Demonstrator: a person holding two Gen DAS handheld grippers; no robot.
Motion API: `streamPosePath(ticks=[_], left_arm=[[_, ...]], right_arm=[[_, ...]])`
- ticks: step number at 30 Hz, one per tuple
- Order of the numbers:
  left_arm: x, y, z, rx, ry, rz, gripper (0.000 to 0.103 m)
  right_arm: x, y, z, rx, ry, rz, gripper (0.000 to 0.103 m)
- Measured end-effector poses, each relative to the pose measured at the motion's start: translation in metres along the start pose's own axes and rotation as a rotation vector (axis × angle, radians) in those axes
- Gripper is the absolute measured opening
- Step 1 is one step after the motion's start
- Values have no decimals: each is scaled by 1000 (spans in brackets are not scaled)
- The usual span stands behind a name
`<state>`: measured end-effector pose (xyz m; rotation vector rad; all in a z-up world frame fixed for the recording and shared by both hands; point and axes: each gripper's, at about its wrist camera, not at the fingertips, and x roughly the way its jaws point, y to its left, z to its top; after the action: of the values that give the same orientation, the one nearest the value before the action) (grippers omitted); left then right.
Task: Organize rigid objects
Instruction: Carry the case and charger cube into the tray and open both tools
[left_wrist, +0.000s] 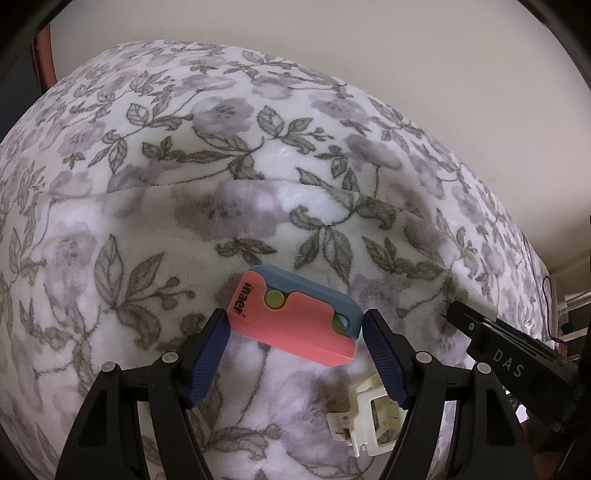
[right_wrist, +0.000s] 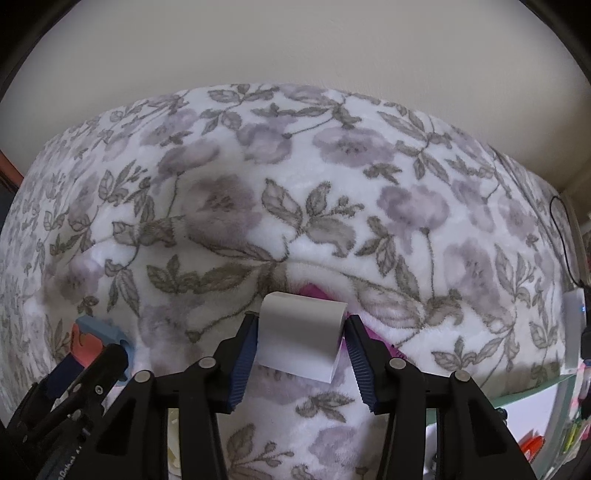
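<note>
blanket (left_wrist: 229, 155): fluffy plush fleece, white with grey-purple flowers and grey-green leaves, a soft fold running across the middle

left gripper (left_wrist: 295, 325): black frame, ribbed dark blue pads (left_wrist: 208, 354), pinching the pink and blue case by its two short ends

pink and blue case (left_wrist: 295, 314): hard smooth plastic, flat rounded rectangle, pink face over a blue back, two yellow-green round studs, dark lettering on the left end. long axis running left to right between the pads, right end dipping lower and nearer the camera, held just over the blanket

white plastic clip (left_wrist: 369, 417): off-white, squarish open frame, lying on the blanket below the case, partly behind the right pad. can't tell what it really is

right gripper (right_wrist: 301, 332): same black frame and ribbed blue pads (right_wrist: 242, 363), left pad up against the white block, right pad touching its right edge or just off it, can't tell if really squeezing

white block (right_wrist: 301, 332): matte, smooth, boxy with a rounded top right corner, tilted a bit, sitting between the pads over the blanket

pink thing (right_wrist: 314, 291): bright magenta bit peeking out of the fold behind the block, mostly hidden

white box (right_wrist: 572, 328): small, at the far right blanket edge, black cable (right_wrist: 561, 240) running to it
</note>
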<state>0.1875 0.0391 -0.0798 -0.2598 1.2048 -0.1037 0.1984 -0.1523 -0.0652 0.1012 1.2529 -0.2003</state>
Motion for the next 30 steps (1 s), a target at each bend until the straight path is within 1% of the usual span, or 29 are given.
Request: streamPosePath(ticks=[4, 9, 13, 18, 24, 30], left_arm=[[-5, -1, 0, -3, -8, -10, 75], [-11, -4, 0, -4, -13, -20, 75], [-18, -15, -1, 16, -23, -26, 75], [-36, -30, -4, 42, -46, -32, 75], [-66, -49, -11, 84, -77, -28, 75], [-92, -73, -25, 110, -92, -47, 75]], right_arm=[[-4, -6, -4, 10, 1, 18, 51], [-24, -18, -22, 15, -26, 49, 51], [-38, -25, -32, 23, -48, 56, 51], [-64, -37, -54, 28, -91, 45, 51], [-83, -64, -87, 104, -105, 89, 51], [-90, -102, -123, 215, -88, 70, 51]])
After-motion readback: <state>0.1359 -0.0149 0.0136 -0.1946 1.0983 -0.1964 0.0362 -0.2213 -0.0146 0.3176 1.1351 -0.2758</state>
